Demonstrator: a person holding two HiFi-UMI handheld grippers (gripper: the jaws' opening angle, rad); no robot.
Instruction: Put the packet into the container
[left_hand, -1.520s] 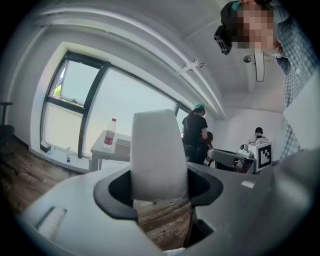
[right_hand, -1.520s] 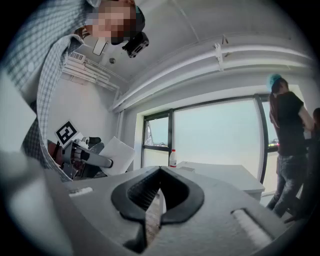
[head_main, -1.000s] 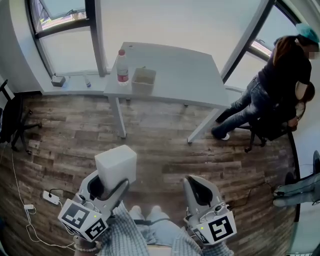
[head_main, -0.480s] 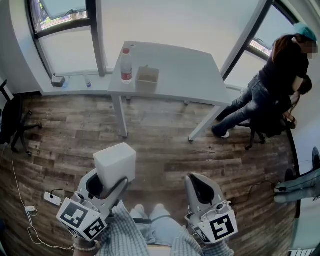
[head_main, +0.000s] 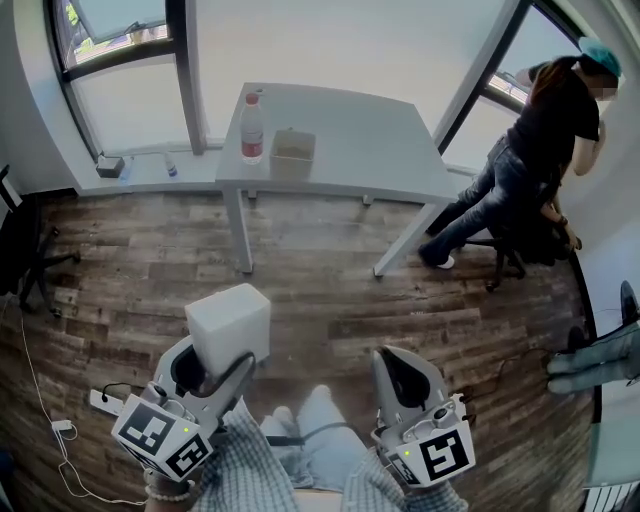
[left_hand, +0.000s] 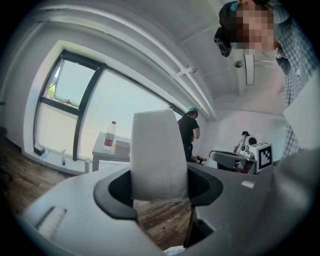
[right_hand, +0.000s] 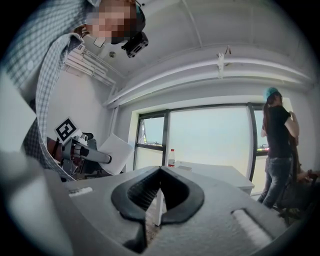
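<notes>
White packet (head_main: 228, 322) clamped in left tongs (head_main: 220, 366); right tongs (head_main: 398, 360) closed.

Two grippers: left gripper (head_main: 212, 368), right gripper (head_main: 404, 382). One white packet (head_main: 228, 322). At 12 o'clock: one table (head_main: 350, 150), one water bottle (head_main: 253, 128), one container (head_main: 292, 157). One bystander (head_main: 540, 130) at 2 o'clock.

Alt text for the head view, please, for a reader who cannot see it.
Seen from above, the left claw grips a white packet over a wooden floor, while the right claw is shut and empty. Ahead stands a white table bearing a container and a bottle; a person leans forward at far right.
</notes>
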